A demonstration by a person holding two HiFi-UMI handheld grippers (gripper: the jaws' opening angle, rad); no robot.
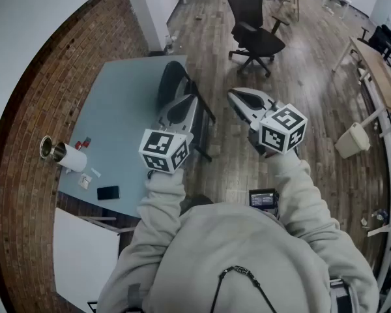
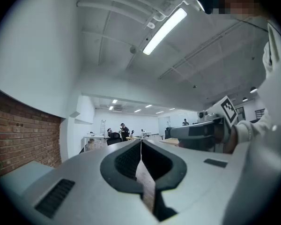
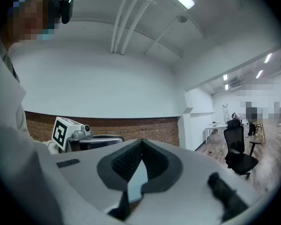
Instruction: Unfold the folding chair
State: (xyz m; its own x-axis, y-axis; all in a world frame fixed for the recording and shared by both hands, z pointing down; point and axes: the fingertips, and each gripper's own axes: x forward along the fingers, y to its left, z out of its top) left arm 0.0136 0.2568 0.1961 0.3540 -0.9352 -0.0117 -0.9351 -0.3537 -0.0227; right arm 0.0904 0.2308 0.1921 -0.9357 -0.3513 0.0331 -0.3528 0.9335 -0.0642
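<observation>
The folding chair [image 1: 172, 78] is black and folded flat. It stands against the near edge of the blue-grey table [image 1: 117, 109], with its thin legs showing lower down. My left gripper [image 1: 186, 99] is held level just over the chair, its jaws shut with nothing between them. My right gripper [image 1: 234, 94] hovers to the right over the wooden floor, also shut and empty. In the left gripper view the shut jaws [image 2: 141, 142] point across the room, with the right gripper [image 2: 201, 132] alongside. The right gripper view shows its shut jaws [image 3: 141, 142] and the left gripper [image 3: 91, 142].
On the table lie a metal can [image 1: 47, 147], a white roll [image 1: 72, 160] and a phone [image 1: 107, 192]. A black office chair [image 1: 254, 31] stands ahead on the floor. A white panel [image 1: 85, 253] leans below the table. Wooden desks [image 1: 378, 64] and a white bin [image 1: 353, 139] are at right.
</observation>
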